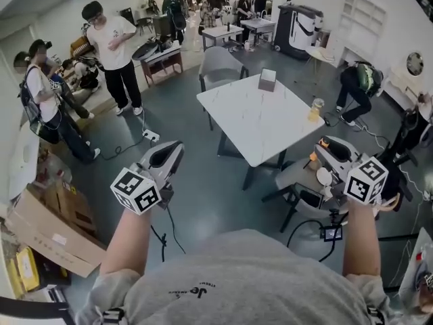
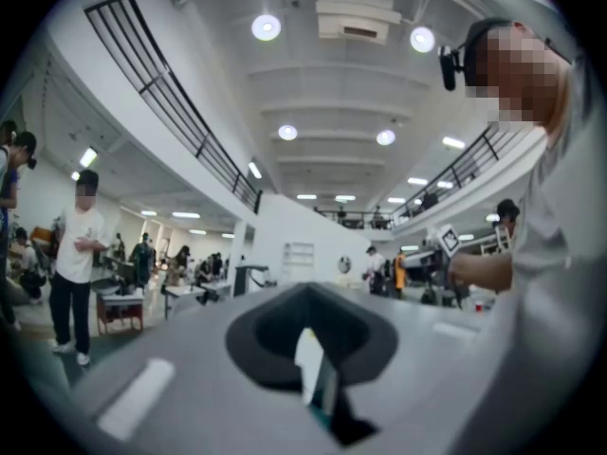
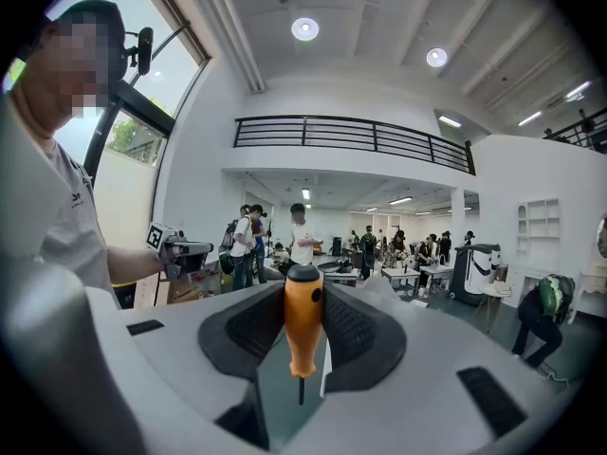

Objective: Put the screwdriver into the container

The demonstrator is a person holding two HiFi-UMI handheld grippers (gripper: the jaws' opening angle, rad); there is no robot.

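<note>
We are standing back from the white surface [image 1: 260,117], which is lying at 12 o'clock, and we are holding both tongs in the air, well apart from it. The right tongs [image 3: 304,297] are pinching the screwdriver [image 3: 303,325] by its orange handle. In their own view the black cap is showing at the top and the thin shaft at the bottom. In the head view the orange is peeking out at their tip, at 3 o'clock, over a chair [image 1: 298,181]. The left tongs [image 2: 309,354], at 9 o'clock, are looking pressed together, though their view is blurring there, with only a pale sliver showing between the pads. A grey box [image 1: 267,80] and a yellowish cup [image 1: 315,108] are sitting on the surface.
</note>
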